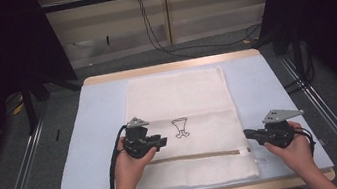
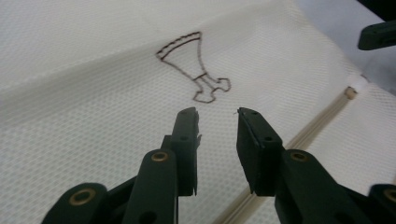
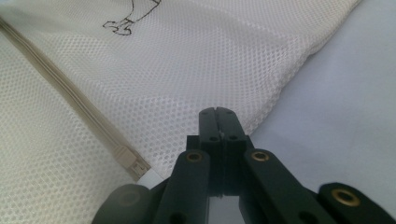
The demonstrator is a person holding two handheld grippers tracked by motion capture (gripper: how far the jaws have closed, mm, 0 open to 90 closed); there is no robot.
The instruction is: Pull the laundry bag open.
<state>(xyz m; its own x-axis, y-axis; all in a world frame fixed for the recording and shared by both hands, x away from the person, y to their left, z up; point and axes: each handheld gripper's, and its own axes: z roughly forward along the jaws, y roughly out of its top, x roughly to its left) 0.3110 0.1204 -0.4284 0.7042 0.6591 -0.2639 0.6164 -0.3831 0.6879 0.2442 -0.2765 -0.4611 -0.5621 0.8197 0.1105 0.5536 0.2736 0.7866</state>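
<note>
I have the white mesh laundry bag [image 1: 183, 122] lying flat mid-counter on the pale blue mat [image 1: 102, 135], its beige zipper [image 1: 196, 157] running across near my edge. Everything below is placed relative to that zipper.

Left tongs [image 1: 162, 141] hover just above the mesh on the far side of the zipper, beside the dark embroidered garment logo [image 1: 180, 127]. In the left gripper view the jaws stand apart, released, nothing between them [image 2: 217, 114].

Right tongs [image 1: 247, 134] sit off the zipper's right end, at the bag's edge over the mat. In the right gripper view the jaws are clenched together [image 3: 218, 112], with no fabric or pull caught in them as far as I see. The small white zipper slider [image 3: 132, 163] lies just beside and below the tips, not touched.

My read: approach stage, zipper looks shut, no grip made yet.

Next move: open right tongs, drop onto the slider, pinch the pull. Left tongs need to pin the mesh near the zipper so the bag doesn't drag when I pull.
</note>
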